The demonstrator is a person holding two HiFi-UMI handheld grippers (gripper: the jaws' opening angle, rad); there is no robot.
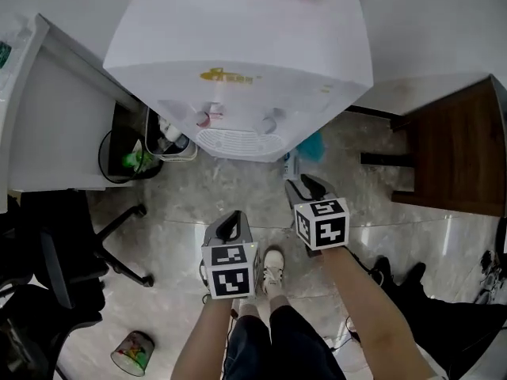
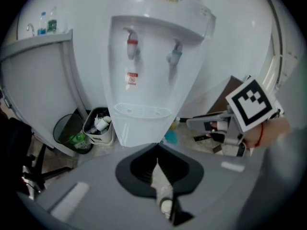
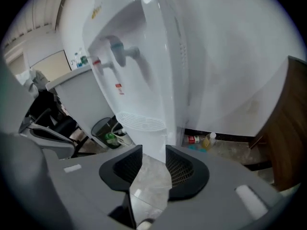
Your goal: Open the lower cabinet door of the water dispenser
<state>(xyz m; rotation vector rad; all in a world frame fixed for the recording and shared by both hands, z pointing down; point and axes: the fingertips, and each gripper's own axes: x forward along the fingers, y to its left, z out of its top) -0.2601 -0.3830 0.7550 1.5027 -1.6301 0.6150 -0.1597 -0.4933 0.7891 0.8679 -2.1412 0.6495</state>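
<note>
The white water dispenser (image 1: 238, 54) stands right in front of me, with a red and a blue tap above its grilled drip tray (image 1: 238, 141). In the head view its top hides the lower cabinet door. The left gripper view shows only the top strip of the lower front (image 2: 139, 128) under the tray. My left gripper (image 1: 229, 226) hangs over the floor short of the dispenser, its jaws shut with nothing between them. To its right and closer to the dispenser, my right gripper (image 1: 307, 187) is open and empty; the lower front (image 3: 154, 143) shows through its gap. Neither gripper touches the dispenser.
A black bin (image 1: 127, 157) and a white waste basket (image 1: 176, 145) stand left of the dispenser, beside a white desk (image 1: 47, 125). A black office chair (image 1: 71, 260) is at the left and a brown wooden cabinet (image 1: 451, 149) at the right. Small bottles (image 3: 204, 140) sit by the wall.
</note>
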